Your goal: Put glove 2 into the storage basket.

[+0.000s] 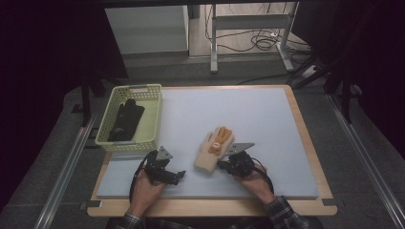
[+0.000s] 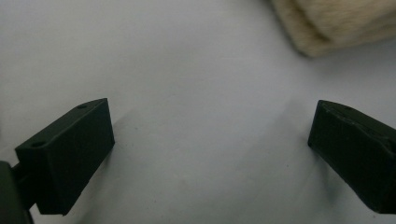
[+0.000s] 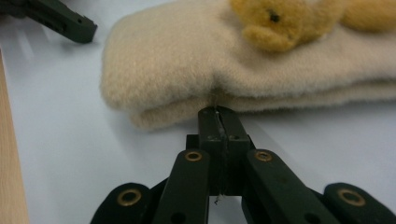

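Black jaws of the right gripper are pressed together at the near edge of a cream mitten, a thin pinch of its fleece apparently caught between them. A small teddy is sewn on the mitten's top. The mitten is seen lying on the pale mat, near its front and right of centre. To its left, the left gripper is held low over the mat with jaws wide apart and nothing between them. At the far left, a basket is seen holding a dark glove.
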